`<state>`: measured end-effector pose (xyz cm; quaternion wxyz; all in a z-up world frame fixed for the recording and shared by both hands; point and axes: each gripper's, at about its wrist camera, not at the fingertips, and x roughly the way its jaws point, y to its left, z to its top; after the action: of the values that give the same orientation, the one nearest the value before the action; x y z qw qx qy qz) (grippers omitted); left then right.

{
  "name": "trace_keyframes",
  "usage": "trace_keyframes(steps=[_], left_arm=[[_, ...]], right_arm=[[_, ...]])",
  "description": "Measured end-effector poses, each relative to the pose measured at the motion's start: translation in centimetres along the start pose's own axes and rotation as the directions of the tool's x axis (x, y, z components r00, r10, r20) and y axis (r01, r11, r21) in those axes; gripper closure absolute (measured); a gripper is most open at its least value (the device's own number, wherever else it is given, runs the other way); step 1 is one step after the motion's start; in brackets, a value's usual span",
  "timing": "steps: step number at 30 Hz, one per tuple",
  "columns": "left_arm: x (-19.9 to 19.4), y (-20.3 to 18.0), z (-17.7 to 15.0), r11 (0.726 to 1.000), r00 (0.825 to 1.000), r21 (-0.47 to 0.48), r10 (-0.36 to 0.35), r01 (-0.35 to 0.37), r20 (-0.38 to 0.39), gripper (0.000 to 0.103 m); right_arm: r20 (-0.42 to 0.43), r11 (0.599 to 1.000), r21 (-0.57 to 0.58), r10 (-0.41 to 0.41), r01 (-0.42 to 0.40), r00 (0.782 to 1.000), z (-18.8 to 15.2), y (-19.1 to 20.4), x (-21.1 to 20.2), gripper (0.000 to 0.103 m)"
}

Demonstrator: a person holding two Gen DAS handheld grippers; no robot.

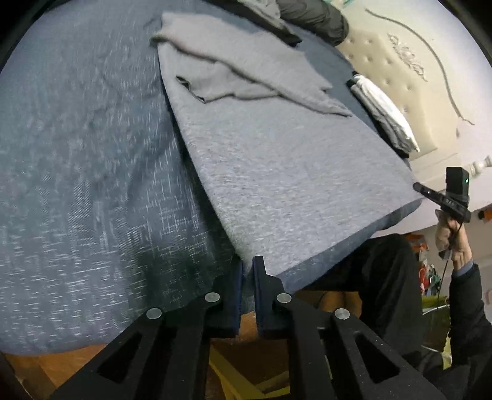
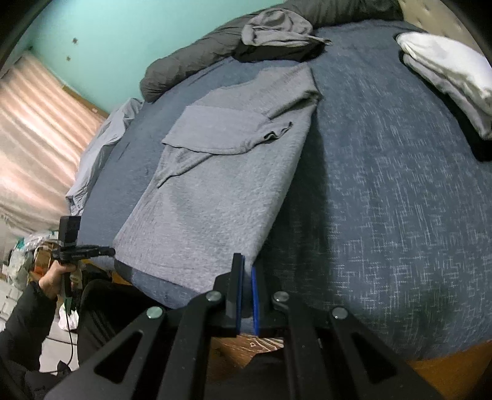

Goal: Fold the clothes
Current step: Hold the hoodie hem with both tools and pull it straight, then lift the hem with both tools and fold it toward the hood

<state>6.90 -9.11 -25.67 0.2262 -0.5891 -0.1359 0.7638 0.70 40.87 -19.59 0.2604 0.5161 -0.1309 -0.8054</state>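
Both grippers angle downward, the left gripper and right gripper each clamped on a near hem corner of the grey T-shirt, spread on a blue-covered bed beside a teal wall.

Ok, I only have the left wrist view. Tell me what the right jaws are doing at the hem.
Observer: The right gripper is shut on the grey T-shirt, at its near hem corner.
Operator: Now check the bed edge on my gripper's side, past my frame.
Observer: A pale blue sheet lies bunched there, against the blue bedspread.
Operator: Give me the background behind it.
Observer: A teal wall, with a pink curtain beside it.
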Motion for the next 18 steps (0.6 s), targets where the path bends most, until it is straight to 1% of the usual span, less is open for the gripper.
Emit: trace_keyframes(steps=[6,13,18], left_arm=[[-3.5,0.9,-0.1,0.999,0.999,0.034,0.008,-0.01,0.04,0.098],[-5.5,1.8,-0.3,0.999,0.999,0.051,0.003,-0.005,0.049,0.098],[-6.1,1.2,-0.4,0.998,0.998,0.062,-0.005,0.001,0.062,0.098]], right_arm=[[0.015,0.999,-0.045,0.026,-0.026,1.0,-0.8,1.4,-1.3,0.099],[0.008,0.996,-0.078,0.054,-0.053,0.999,-2.1,2.4,-1.9,0.099],[-0.003,0.994,-0.088,0.06,-0.06,0.998,-2.5,2.7,-1.8,0.099]])
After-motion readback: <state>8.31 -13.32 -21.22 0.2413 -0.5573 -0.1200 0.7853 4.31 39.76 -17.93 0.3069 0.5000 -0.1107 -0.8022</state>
